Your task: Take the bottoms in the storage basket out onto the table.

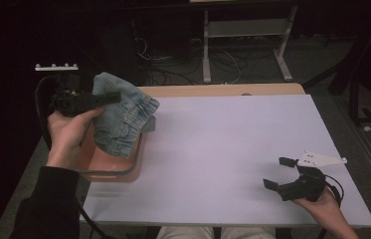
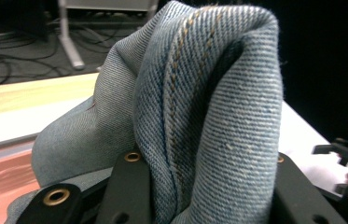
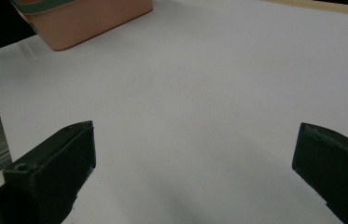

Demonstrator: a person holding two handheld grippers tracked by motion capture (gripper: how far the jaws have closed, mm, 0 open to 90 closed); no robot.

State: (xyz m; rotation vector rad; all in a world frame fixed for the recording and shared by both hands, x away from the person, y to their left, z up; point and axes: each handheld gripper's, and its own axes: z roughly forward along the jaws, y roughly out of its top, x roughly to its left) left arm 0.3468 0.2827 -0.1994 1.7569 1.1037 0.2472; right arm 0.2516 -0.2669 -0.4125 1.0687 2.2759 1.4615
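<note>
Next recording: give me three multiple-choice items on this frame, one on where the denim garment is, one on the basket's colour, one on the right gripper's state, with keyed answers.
1. Where is the faded blue denim garment?
A. Spread flat mid-table
B. Held up over the basket at the table's left edge
C. On the floor

2. What colour is the plastic basket with the grey handle?
A. Salmon pink
B. Green
C. Yellow

3. How does the right gripper stand?
A. Shut on denim
B. Shut on the basket handle
C. Open, nothing between its jaws

Answers: B, the left gripper pinches a fold of it above the basket; A, the high view shows pink walls; C, its jaws stand wide apart over bare white tabletop.
</note>
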